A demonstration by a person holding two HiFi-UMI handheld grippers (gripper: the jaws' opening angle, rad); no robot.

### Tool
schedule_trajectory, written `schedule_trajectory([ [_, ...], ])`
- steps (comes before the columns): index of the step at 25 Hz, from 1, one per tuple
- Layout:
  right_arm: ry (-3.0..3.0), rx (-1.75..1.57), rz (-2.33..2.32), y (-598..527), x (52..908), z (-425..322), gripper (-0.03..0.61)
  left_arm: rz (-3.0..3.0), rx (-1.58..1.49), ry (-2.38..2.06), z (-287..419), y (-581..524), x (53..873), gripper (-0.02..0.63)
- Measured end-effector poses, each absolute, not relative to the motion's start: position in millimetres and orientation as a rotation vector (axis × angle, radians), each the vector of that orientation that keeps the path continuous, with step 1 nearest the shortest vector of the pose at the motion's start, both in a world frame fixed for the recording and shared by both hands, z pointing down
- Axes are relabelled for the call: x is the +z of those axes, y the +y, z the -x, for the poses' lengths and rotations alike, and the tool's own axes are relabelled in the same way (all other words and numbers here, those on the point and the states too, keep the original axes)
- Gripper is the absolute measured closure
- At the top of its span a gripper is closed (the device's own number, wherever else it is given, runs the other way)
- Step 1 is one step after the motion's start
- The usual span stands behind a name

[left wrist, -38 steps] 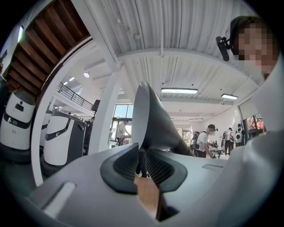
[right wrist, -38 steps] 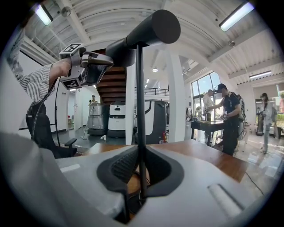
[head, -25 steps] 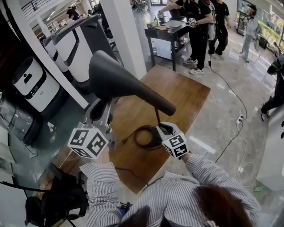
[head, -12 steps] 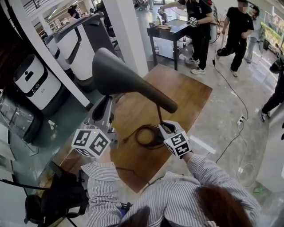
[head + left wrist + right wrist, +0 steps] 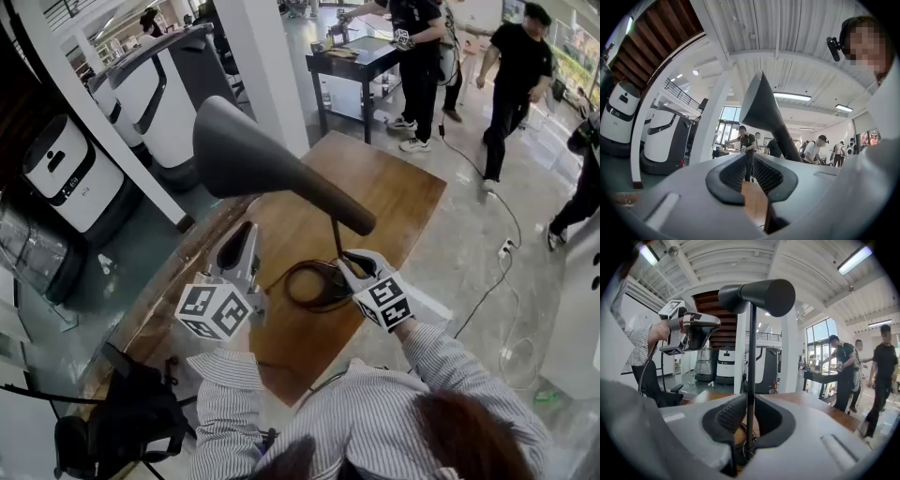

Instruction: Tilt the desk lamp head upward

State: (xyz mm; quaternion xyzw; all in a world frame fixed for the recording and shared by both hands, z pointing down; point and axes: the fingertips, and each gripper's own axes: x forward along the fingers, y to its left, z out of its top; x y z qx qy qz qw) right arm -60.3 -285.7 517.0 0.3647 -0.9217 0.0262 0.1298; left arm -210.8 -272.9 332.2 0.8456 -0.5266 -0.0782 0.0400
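The desk lamp's dark grey cone head (image 5: 253,159) hangs over the wooden table (image 5: 394,197), its wide end toward the upper left. Its thin stem (image 5: 336,239) drops to a base ringed by coiled black cord (image 5: 300,291). My right gripper (image 5: 352,267) is shut on the stem low down; in the right gripper view the stem (image 5: 751,357) runs up between the pads to the head (image 5: 759,296). My left gripper (image 5: 242,239) sits below the head, apart from it, jaws slightly open with only table showing between them. The left gripper view looks up at the head (image 5: 761,112).
A white pillar (image 5: 258,66) rises just behind the table. White service robots (image 5: 70,173) stand at the left. Several people stand round a black table (image 5: 361,61) at the back. A black chair (image 5: 122,422) is at lower left. A cable (image 5: 497,281) trails across the floor at right.
My left gripper has come down and to the right, away from the underside of the lamp head's wide end. The right gripper and lamp have barely moved.
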Motion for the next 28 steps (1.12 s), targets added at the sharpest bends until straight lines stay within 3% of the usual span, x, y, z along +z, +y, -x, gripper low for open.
schedule_trajectory([
  [13, -2.810, 0.065, -1.091, -230.0, 466.0, 43.8, 0.532, -2.534, -0.123, -1.476, 135.9, -238.9, 447.4, 0.606],
  [17, -2.830, 0.081, -1.117, -222.8, 459.3, 39.4, 0.542, -2.526, -0.100, -1.401, 112.8, -230.1, 464.1, 0.609],
  [19, -2.826, 0.100, -1.132, -222.8, 461.2, 35.6, 0.577, -2.510, -0.095, -1.373, 103.3, -227.1, 472.4, 0.609],
  [28, -2.781, 0.165, -1.119, -215.1, 478.2, 34.0, 0.577, -2.504, -0.049, -1.312, 81.4, -219.7, 489.8, 0.609],
])
